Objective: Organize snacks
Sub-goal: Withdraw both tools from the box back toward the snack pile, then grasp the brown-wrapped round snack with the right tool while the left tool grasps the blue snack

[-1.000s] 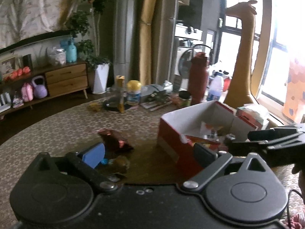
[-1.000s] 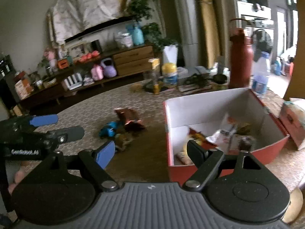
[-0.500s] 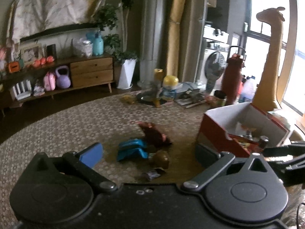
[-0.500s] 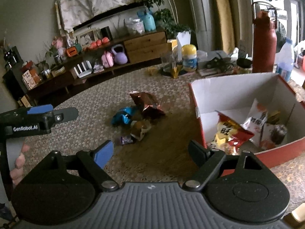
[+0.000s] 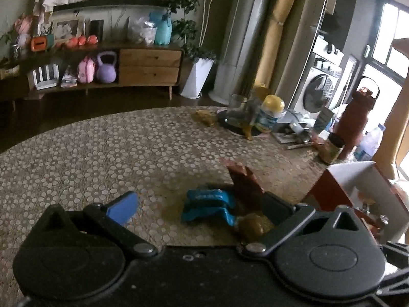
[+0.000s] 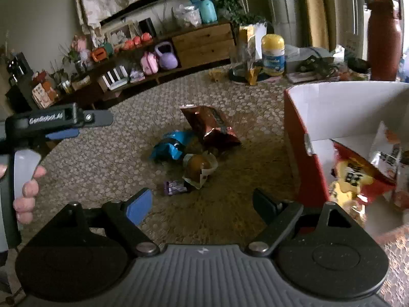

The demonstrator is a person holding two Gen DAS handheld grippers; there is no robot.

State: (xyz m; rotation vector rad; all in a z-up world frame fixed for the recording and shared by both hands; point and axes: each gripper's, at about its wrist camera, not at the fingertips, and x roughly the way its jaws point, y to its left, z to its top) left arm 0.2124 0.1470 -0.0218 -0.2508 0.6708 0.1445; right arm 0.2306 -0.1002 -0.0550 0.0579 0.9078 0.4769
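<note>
Loose snacks lie together on the table: a blue packet [image 5: 207, 203] [image 6: 170, 147], a shiny brown bag [image 5: 244, 181] [image 6: 209, 126], a wrapped brown bun [image 5: 251, 226] [image 6: 199, 166] and a small purple sweet [image 6: 175, 186]. A red box with white inside [image 6: 332, 107] [image 5: 340, 186] stands to their right and holds several snack bags, among them a red-yellow one [image 6: 355, 174]. My left gripper [image 5: 199, 206] is open and empty, just in front of the blue packet. My right gripper [image 6: 202, 200] is open and empty, short of the purple sweet. The left gripper also shows in the right wrist view [image 6: 64, 125].
At the table's far side stand a yellow-capped tub [image 5: 268, 113] [image 6: 272, 53], a glass on a dark plate [image 5: 236, 113], a dark red flask [image 5: 354, 125] [image 6: 383, 35], a small jar [image 5: 332, 148] and papers. A wooden sideboard [image 5: 150, 64] stands beyond the table.
Both grippers have swung left, away from the red box and toward the loose snacks. The left gripper now faces the blue packet closely. Both stay open and empty.
</note>
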